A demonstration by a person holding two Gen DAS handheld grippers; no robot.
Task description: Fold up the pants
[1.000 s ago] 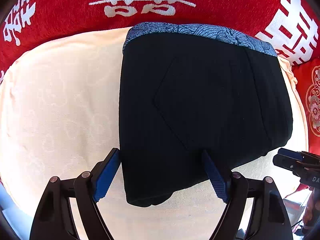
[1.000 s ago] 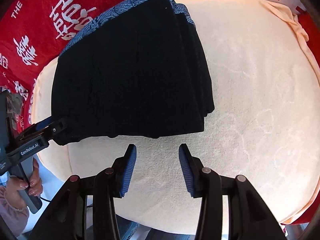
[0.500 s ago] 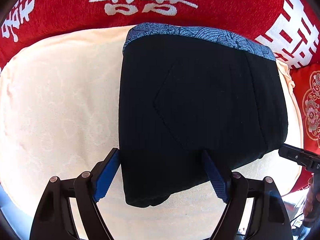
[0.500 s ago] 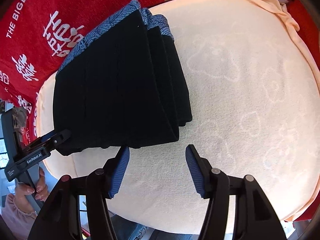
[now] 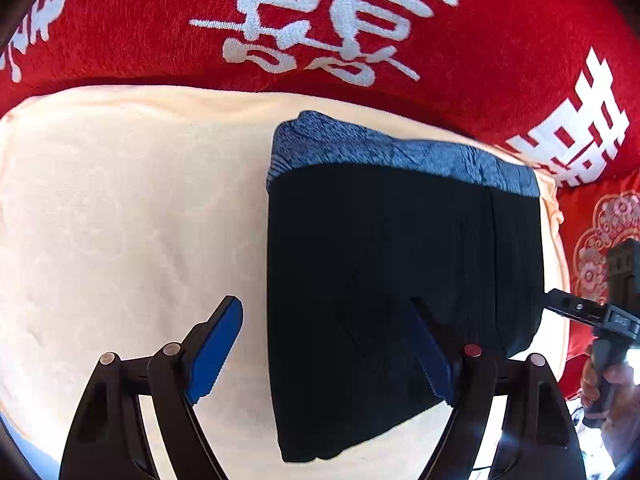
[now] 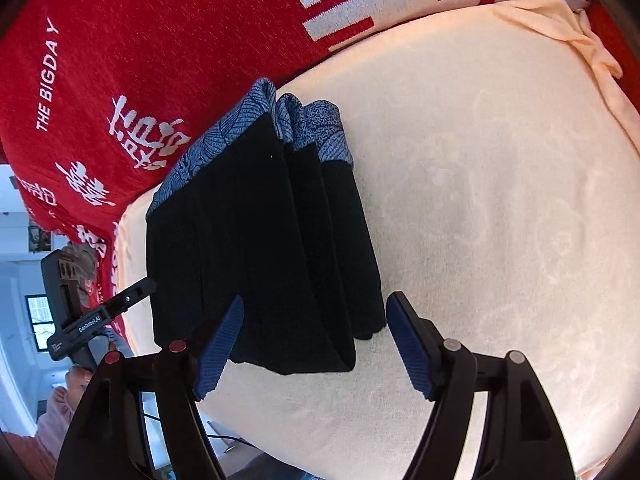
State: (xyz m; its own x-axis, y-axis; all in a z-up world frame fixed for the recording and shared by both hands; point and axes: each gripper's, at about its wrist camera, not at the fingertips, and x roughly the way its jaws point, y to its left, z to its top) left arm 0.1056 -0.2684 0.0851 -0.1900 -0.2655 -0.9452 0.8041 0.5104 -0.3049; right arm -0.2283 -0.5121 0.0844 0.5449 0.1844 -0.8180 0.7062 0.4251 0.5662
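We are holding both hand-held grippers, left (image 5: 336, 354) and right (image 6: 314, 348), spread and empty over the folded pants (image 5: 400, 280) lying on the cream cushion (image 5: 120, 220).

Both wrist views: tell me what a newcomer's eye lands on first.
The folded black pants with a blue patterned waistband lie on the cream towel. Behind it is a red blanket with white characters. Both tongs, left and right, gape open, gripping nothing.
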